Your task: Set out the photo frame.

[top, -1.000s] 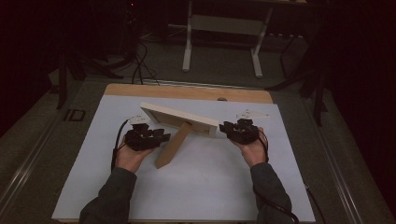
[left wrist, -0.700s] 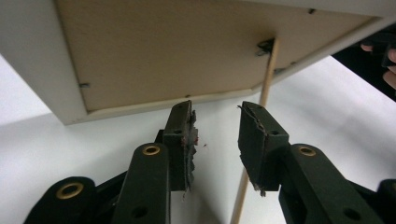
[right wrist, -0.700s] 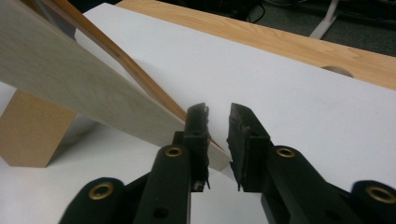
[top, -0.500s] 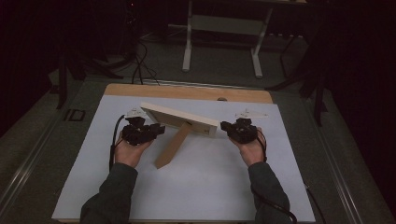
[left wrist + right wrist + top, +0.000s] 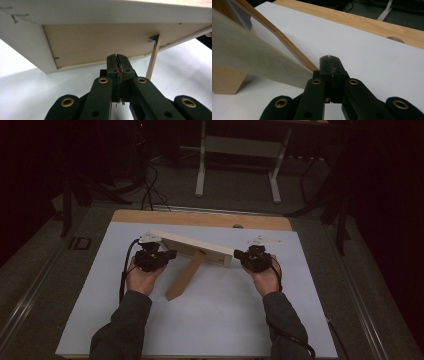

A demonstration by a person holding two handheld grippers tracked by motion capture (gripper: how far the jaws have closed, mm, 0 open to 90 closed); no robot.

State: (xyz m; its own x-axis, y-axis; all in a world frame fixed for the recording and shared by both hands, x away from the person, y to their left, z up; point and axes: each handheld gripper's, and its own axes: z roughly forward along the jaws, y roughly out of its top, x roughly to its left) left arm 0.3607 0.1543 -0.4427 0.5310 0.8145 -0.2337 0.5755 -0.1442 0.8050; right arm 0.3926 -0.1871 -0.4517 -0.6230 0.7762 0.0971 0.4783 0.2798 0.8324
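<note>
**Wood frame propped mid-table, both grippers clenched on nothing**

Wood picture frame (image 5: pixel 192 247) stands at centre of the high view, back side toward me, tilted, propped on its brown easel leg (image 5: pixel 184 276), which runs down toward lower left onto the white table sheet (image 5: pixel 225 320).

My left gripper (image 5: pixel 167 255) sits at the frame's left end, just beside it. In the left gripper view the jaws have just been closing and now meet tip to tip, nothing between them; the tips (image 5: pixel 117 58) sit under the frame's cardboard back (image 5: pixel 100 42), whether touching it I can't tell. Leg (image 5: pixel 153 60) shows as a thin strip right of centre.

My right gripper (image 5: pixel 240 255) is at the frame's right end, near its corner. In the right gripper view its jaws have also just been closing and are pressed together, empty (image 5: pixel 330 60). Blurred frame edge (image 5: pixel 249 57) fills the left of that view, just beside the jaw body. Bare wooden table edge (image 5: pixel 367 23) crosses the upper right.
</note>
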